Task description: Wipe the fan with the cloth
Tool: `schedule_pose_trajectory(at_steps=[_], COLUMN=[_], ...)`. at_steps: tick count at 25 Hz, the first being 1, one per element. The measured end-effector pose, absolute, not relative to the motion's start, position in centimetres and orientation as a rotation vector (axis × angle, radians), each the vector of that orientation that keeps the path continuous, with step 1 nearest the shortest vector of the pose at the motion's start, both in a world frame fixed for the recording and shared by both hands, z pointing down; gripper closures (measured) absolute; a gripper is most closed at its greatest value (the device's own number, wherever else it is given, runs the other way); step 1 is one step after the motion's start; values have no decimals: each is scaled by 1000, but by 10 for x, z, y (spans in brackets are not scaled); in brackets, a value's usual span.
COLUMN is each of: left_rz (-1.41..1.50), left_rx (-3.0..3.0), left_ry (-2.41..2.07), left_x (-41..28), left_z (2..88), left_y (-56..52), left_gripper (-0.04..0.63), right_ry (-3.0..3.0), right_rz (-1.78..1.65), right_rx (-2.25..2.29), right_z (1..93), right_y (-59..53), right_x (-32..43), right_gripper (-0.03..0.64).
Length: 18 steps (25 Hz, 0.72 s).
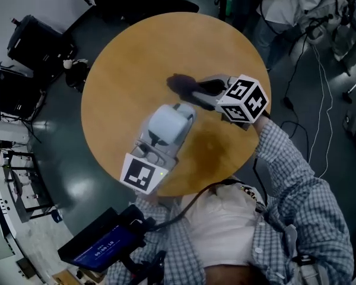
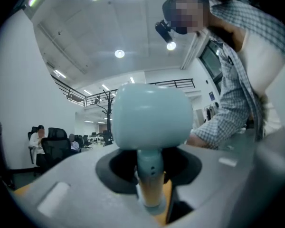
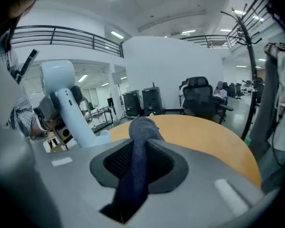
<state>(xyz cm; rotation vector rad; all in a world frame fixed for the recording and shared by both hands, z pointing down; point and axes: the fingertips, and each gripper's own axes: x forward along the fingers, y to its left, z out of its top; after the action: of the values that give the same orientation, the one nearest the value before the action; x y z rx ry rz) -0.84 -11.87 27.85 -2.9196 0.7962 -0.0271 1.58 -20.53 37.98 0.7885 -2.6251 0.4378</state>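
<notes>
While the left hand-held gripper clamps the stem of the pale blue, round-headed plastic fan over the near part of the round wooden tabletop, the right hand-held gripper just beyond pinches a dark blue cloth near the fan's head.

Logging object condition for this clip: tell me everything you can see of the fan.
The fan is pale blue and looks like smooth plastic. It has a rounded, boxy head on a slim neck with two small dots. The left tool is clamped on the neck, holding the fan tilted over the round tan table. The dark cloth in the right tool is not touching it.
</notes>
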Motion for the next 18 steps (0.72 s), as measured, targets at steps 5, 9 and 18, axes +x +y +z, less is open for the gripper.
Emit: schedule_pose_trajectory(at_steps=[5, 9, 18], left_rz=[-46, -97, -194], left_rx=[-2911, -2916, -2995], left_ry=[869, 864, 857], left_x=[-8, 4, -3], left_z=[299, 328, 406], left_y=[-141, -156, -167], left_gripper=[461, 462, 462], right_ry=[-2680, -2694, -2552], right_rz=[557, 608, 515], right_rx=[979, 1052, 1112], right_z=[377, 389, 466], right_y=[-203, -207, -216], right_x=[49, 69, 63], right_gripper=[532, 532, 532])
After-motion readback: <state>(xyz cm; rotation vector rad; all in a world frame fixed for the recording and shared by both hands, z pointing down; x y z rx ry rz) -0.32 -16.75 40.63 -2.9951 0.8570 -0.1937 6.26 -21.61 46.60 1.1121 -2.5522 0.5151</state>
